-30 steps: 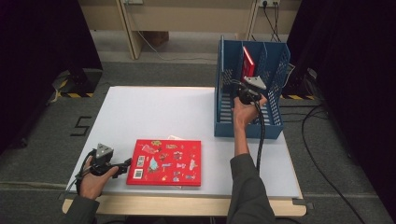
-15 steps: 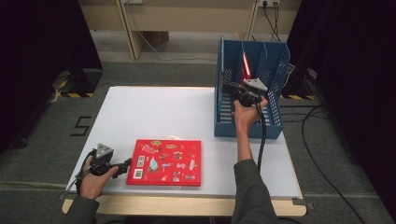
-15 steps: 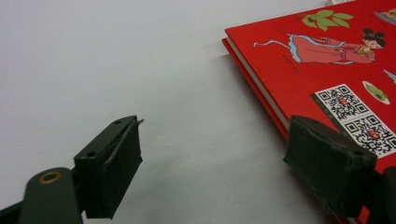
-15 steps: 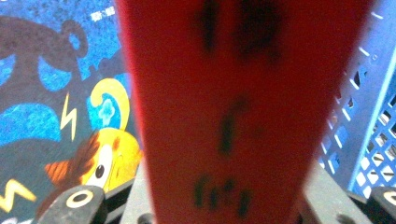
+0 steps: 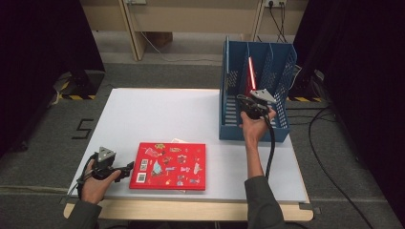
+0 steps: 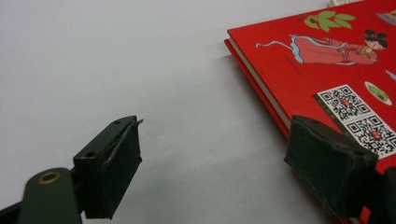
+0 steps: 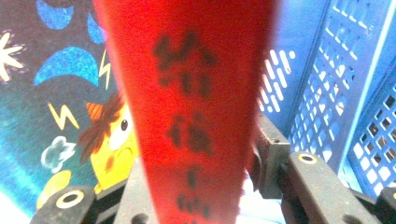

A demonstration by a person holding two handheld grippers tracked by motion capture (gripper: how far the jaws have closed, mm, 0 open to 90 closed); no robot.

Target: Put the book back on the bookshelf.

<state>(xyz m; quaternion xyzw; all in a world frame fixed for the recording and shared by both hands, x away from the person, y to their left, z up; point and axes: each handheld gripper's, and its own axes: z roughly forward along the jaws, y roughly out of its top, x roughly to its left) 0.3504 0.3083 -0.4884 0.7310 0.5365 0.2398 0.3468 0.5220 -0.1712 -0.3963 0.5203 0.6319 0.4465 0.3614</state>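
Table (image 5: 167, 114) white on grey carpet; left tool (image 6: 212, 163) spread, right tool (image 7: 196, 186) loosened around red book (image 7: 191, 93).

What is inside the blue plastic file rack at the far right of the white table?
A thin red book stands upright in the blue plastic file rack, with a dark blue illustrated cover beside it. The rack's walls and the right gripper hide their lower parts.

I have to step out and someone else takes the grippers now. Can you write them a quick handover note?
Right gripper: at the blue rack, jaws just been opening around the red book standing in it; grip looks released.
Left gripper: open, resting on the table beside the second red book, not touching it.
Done: one book racked.
Left: withdraw the right gripper, then rack the flat book.
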